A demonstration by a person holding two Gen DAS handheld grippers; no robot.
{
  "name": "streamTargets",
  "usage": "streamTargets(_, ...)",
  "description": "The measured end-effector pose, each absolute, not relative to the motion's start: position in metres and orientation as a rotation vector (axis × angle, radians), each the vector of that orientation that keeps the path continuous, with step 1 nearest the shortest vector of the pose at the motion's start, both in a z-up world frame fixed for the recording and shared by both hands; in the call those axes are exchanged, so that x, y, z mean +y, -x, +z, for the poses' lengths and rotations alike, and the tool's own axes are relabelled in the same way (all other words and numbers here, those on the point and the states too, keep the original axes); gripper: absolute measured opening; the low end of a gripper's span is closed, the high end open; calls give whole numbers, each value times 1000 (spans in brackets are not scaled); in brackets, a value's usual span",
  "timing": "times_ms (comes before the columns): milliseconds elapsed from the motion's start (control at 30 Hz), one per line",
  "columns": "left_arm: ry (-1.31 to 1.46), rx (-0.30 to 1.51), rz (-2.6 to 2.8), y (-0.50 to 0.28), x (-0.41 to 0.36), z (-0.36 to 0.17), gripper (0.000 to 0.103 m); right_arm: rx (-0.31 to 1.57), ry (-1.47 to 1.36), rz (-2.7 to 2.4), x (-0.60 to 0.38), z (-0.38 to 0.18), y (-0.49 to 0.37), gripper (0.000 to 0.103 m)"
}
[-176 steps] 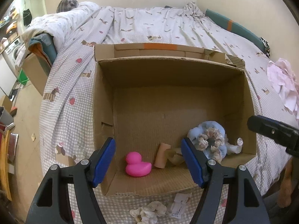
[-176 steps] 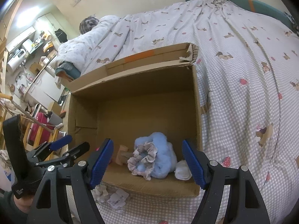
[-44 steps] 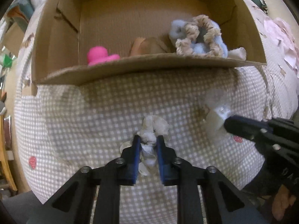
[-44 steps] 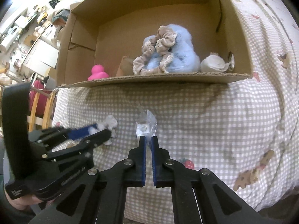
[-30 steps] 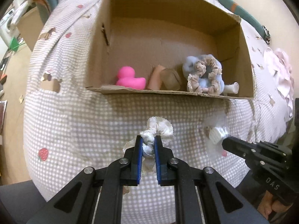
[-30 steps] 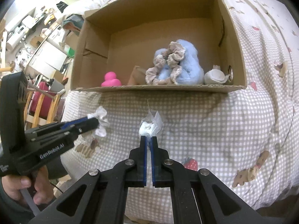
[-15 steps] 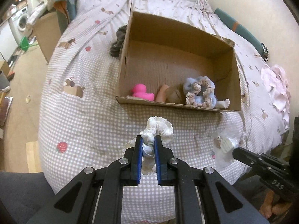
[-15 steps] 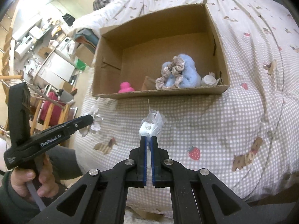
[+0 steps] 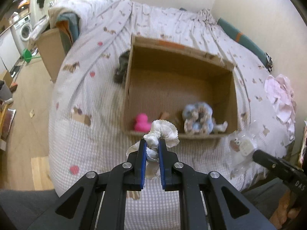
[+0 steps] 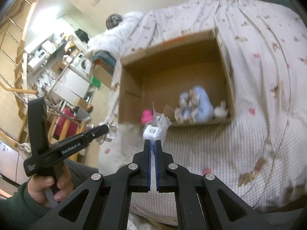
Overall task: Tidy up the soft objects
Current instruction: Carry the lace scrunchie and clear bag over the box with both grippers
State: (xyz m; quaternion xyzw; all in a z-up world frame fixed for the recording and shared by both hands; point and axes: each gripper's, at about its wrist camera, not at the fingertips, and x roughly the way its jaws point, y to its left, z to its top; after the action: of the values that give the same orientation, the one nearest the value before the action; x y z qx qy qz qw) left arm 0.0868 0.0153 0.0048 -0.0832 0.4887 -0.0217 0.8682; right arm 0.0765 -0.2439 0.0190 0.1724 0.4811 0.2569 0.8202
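My left gripper (image 9: 152, 145) is shut on a white frilly scrunchie (image 9: 163, 132), held in the air in front of the cardboard box (image 9: 132, 88). My right gripper (image 10: 153, 143) is shut on a small clear plastic bag with a white item (image 10: 155, 126), also held up before the box (image 10: 224, 72). The bag shows at right in the left wrist view (image 9: 240, 145). Inside the box lie a pink rubber duck (image 9: 141, 122), a brown tube-like item (image 9: 165, 116), a blue and beige scrunchie pile (image 9: 198, 117) and a small white item (image 9: 222, 125).
The box sits on a bed with a checked, animal-print cover (image 9: 92, 126). A dark fabric item (image 9: 121, 69) lies left of the box. Pink cloth (image 9: 280, 97) lies at the bed's right. A second cardboard box (image 9: 51, 49) and a wooden floor (image 9: 21, 103) are on the left.
Both grippers shut on their items on the bedcover, then lifted and pulled back from the box. The box now looks smaller and farther away.
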Motion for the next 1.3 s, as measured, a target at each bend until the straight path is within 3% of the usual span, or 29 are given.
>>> streamTargets(400, 114, 943, -58, -137, 13, 35, 11, 903, -341, 521, -248, 60, -124, 5)
streamTargets(1033, 213, 1002, -65, -170, 15, -21, 11, 993, -362, 456, -254, -11, -163, 5)
streamTargets(1300, 92, 990, -90, -165, 1, -27, 11, 1026, -355, 480, -240, -21, -171, 5)
